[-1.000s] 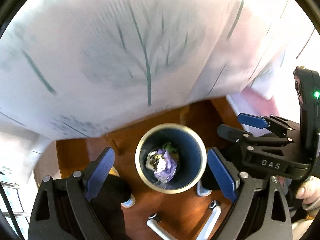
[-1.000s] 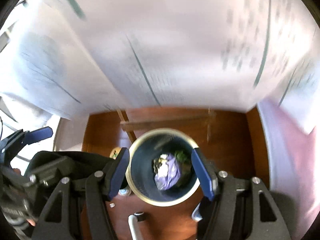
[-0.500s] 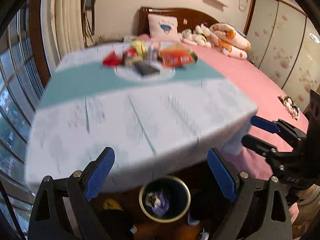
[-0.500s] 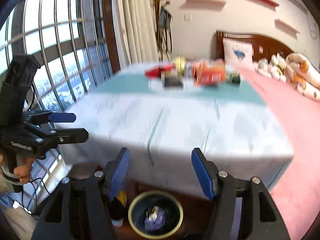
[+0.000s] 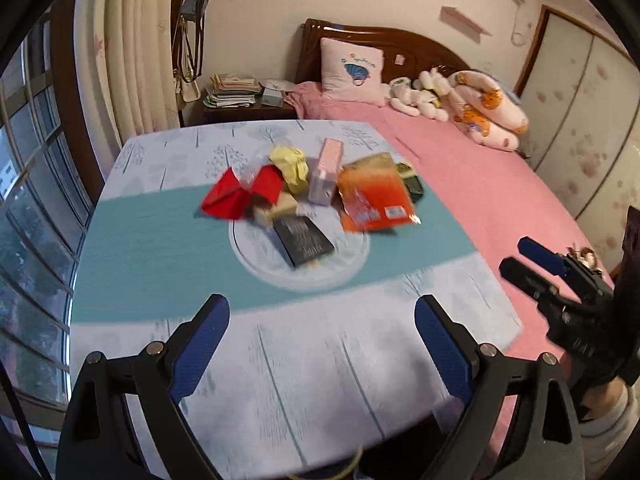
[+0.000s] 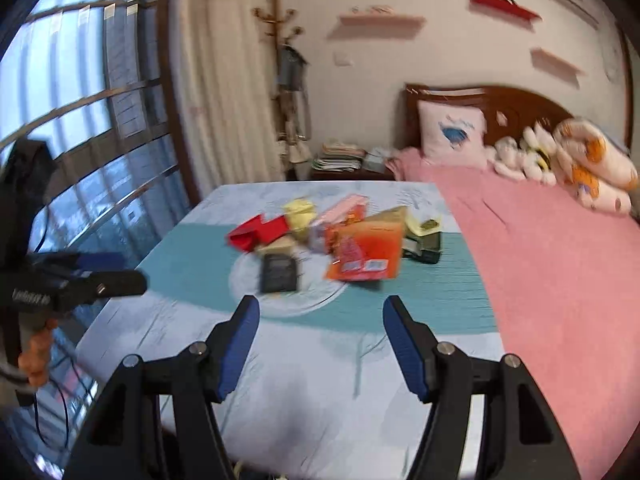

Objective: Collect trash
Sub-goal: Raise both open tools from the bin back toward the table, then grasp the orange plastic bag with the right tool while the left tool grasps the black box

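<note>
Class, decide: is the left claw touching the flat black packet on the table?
Apart. The left wrist view shows the left claw open over bare cloth, short of the flat black packet.

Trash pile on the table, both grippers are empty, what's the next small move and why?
Probably reach the right hand-held gripper forward to the black packet: its jaws are open and empty, and that packet is the nearest piece of the pile on the tablecloth, almost straight ahead.

on the table [image 5: 132, 240]: one orange packet [image 5: 374, 196], one pink carton [image 5: 326, 172], one black wrapper [image 5: 304, 240], one yellow wad [image 5: 290, 164].
</note>
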